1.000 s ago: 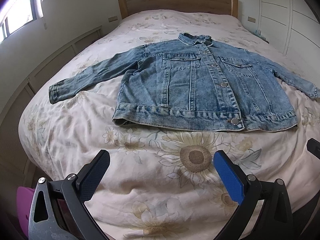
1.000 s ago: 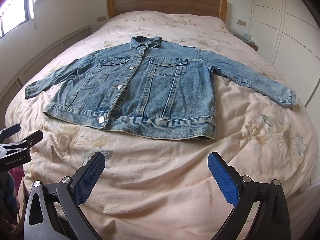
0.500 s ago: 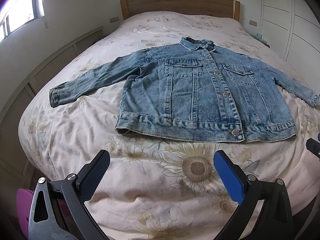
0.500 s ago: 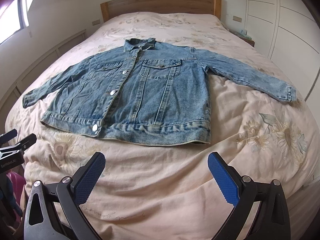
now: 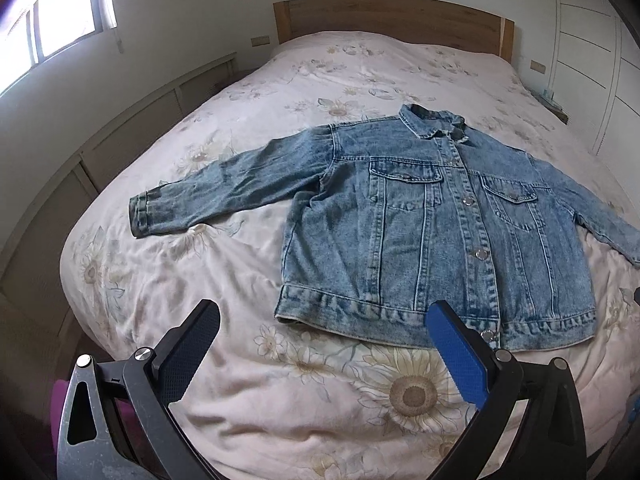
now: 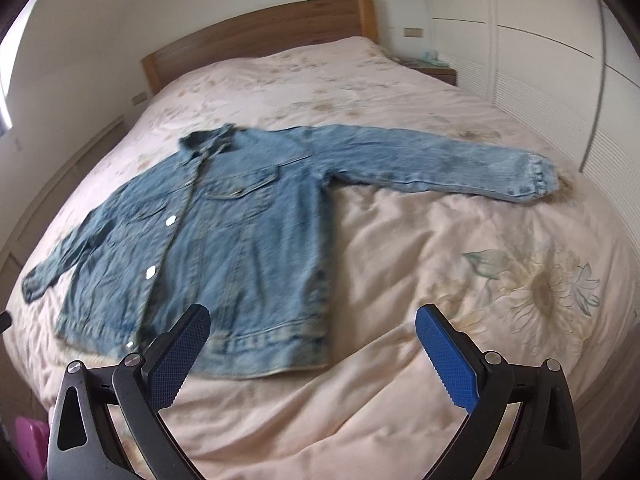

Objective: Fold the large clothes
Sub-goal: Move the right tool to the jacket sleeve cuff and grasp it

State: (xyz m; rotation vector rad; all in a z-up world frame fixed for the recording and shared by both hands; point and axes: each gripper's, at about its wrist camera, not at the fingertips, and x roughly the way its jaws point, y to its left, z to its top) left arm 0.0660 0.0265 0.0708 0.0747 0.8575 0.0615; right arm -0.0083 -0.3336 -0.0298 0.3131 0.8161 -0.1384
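Observation:
A blue denim jacket (image 5: 432, 232) lies flat and buttoned, front up, on the bed, both sleeves spread out sideways. My left gripper (image 5: 324, 344) hovers open above the quilt, just short of the jacket's hem, near its left corner. In the right wrist view the same jacket (image 6: 240, 240) looks blurred, its right sleeve (image 6: 440, 160) stretching toward the wardrobe. My right gripper (image 6: 312, 348) is open over the hem's right corner, holding nothing.
The bed carries a pale quilt with sunflower print (image 5: 412, 396) and a wooden headboard (image 5: 384, 16). A low panelled ledge (image 5: 132, 132) runs along the left, white wardrobe doors (image 6: 540, 80) along the right. A bedside table (image 6: 432, 68) stands beside the headboard. Something pink (image 6: 28, 444) sits low left.
Both grippers have come closer to the jacket's hem. The left view swung left toward the left sleeve, the right view swung right toward the right sleeve. The jacket lies as before.

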